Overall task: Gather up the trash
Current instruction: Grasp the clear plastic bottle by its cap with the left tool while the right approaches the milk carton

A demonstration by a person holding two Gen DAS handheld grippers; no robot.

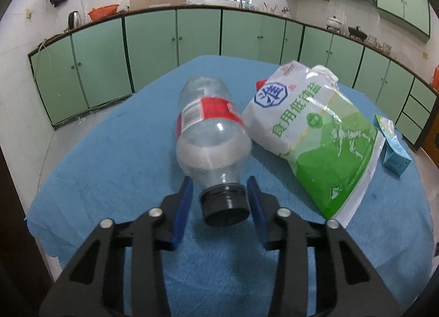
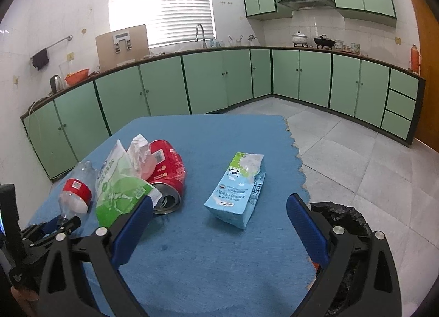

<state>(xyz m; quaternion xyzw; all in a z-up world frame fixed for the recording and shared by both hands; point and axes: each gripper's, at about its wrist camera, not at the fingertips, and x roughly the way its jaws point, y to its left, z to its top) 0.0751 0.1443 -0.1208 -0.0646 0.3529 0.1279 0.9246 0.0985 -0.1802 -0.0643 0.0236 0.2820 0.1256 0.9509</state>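
Observation:
A clear plastic bottle (image 1: 211, 130) with a red label and a black cap lies on its side on the blue table cloth (image 1: 109, 166), cap toward me. My left gripper (image 1: 219, 180) straddles the cap: the right pad touches it, and a small gap shows at the left pad. In the right wrist view the same bottle (image 2: 74, 193) lies at the far left, with the left gripper (image 2: 64, 221) at its neck. My right gripper (image 2: 219, 200) stands wide open over the cloth, just short of a light blue milk carton (image 2: 236, 190).
A green and white salt bag (image 1: 315, 136) leans against the bottle's right side. A crushed red can (image 2: 167, 169) lies behind the bag. A bin lined with a black bag (image 2: 343, 221) stands below the table's right edge. Green kitchen cabinets (image 2: 208, 81) line the walls.

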